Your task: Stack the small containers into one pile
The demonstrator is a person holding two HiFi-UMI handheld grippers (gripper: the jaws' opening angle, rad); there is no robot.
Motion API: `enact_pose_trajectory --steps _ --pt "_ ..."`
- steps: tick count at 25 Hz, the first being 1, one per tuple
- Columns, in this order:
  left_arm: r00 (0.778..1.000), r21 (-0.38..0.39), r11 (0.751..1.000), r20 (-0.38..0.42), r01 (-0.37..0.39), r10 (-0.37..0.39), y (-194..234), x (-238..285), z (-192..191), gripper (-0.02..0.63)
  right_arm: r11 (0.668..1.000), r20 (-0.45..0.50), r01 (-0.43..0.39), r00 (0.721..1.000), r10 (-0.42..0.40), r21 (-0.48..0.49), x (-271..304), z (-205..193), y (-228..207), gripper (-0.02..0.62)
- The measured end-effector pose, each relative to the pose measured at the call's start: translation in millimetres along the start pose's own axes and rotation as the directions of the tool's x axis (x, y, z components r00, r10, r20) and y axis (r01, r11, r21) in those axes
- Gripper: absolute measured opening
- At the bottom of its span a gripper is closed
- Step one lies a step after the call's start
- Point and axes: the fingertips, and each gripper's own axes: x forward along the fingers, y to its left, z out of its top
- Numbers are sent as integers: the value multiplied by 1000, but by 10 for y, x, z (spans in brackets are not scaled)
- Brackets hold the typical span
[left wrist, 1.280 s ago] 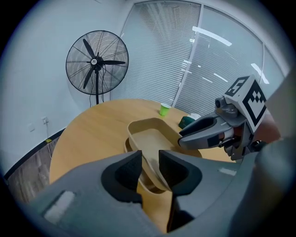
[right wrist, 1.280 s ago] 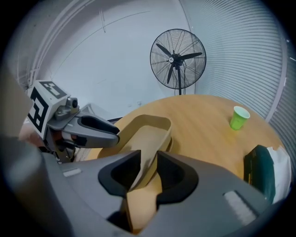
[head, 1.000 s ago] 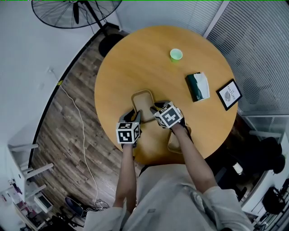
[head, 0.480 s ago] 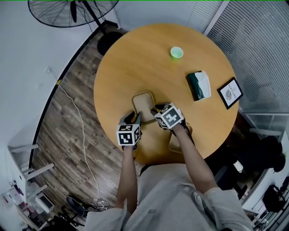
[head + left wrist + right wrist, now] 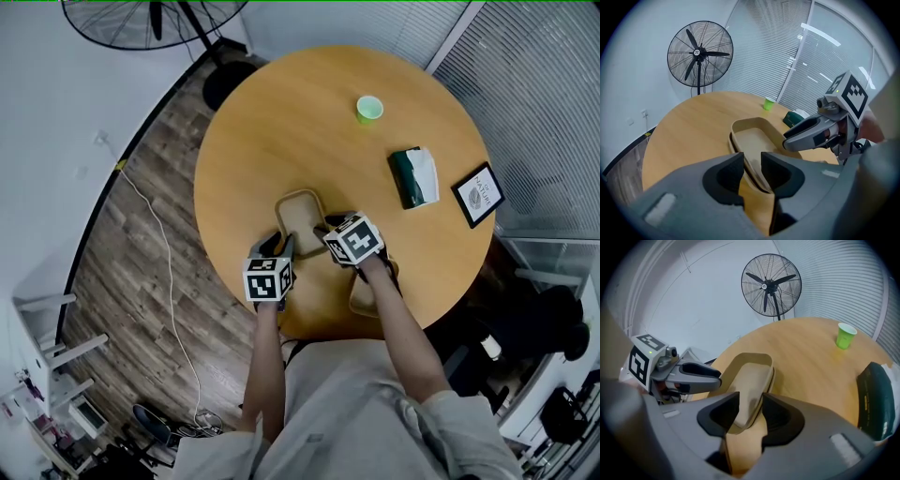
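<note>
Left claw (image 5: 752, 161) stood apart astride the near wall of the tray (image 5: 751, 133), pads not clamping; right claw (image 5: 751, 401), jaws just opening, straddled its right rim; the tray was tan, matte, oblong, round-cornered, seemingly double-rimmed, on the round wooden counter (image 5: 309, 122); a second tray (image 5: 360, 302) lay mostly hidden beneath the right forearm (image 5: 398, 328).

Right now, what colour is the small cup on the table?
The cup is bright lime green, and the right gripper view shows it best.
</note>
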Motion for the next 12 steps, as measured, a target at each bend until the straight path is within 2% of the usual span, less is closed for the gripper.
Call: enact_pose_trajectory --steps 4,12 --pt "1000 -2 1000 -5 -5 5 10 28 -18 144 1000 17 27 999 -27 0 0 0 -50 164" --pt "1000 20 1000 17 -21 20 9 -48 53 144 998 47 59 997 -59 -2 -122 -51 -95 169"
